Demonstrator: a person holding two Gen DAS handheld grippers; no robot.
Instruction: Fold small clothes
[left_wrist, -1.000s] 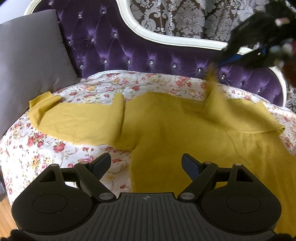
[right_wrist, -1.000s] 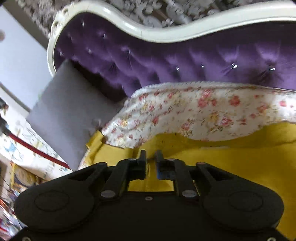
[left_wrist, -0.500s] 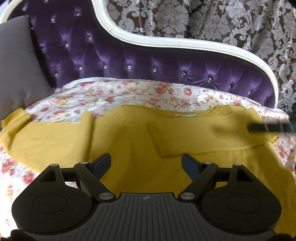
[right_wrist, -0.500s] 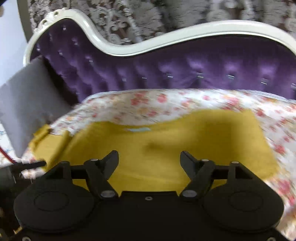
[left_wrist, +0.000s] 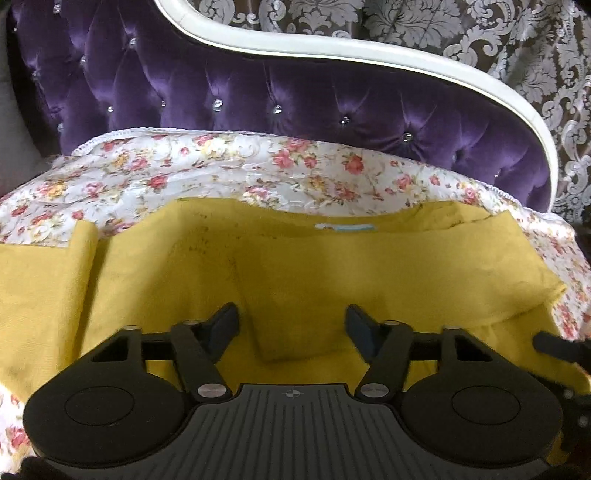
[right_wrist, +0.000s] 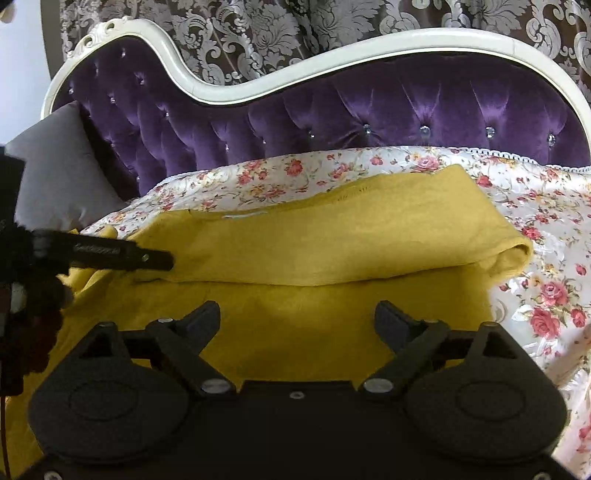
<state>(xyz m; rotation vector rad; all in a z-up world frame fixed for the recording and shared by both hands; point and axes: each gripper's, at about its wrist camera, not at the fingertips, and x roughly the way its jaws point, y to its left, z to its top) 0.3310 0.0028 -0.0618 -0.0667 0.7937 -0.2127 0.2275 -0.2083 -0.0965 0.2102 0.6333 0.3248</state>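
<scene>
Support: a purple button-tufted velvet sofa with a curved white frame (right_wrist: 388, 107) (left_wrist: 295, 99).
Cover: a white quilted spread printed with red roses (right_wrist: 535, 229) (left_wrist: 221, 173) lies over the seat (a scalloped trim edges it along the backrest).
On the cover: a mustard-yellow knit garment (right_wrist: 332, 243) (left_wrist: 332, 266), spread flat, one sleeve folded across its body.
Left end: a plain grey cushion (right_wrist: 55, 173) leans against the backrest.

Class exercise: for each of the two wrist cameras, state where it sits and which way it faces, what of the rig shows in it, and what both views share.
Left wrist: on the left gripper, open, facing the purple sofa back over the yellow garment; the other gripper's tip pokes in at right.
Right wrist: on the right gripper, open, facing the same way; the left gripper enters at left.
Shared: garment, floral cover, sofa back.
</scene>
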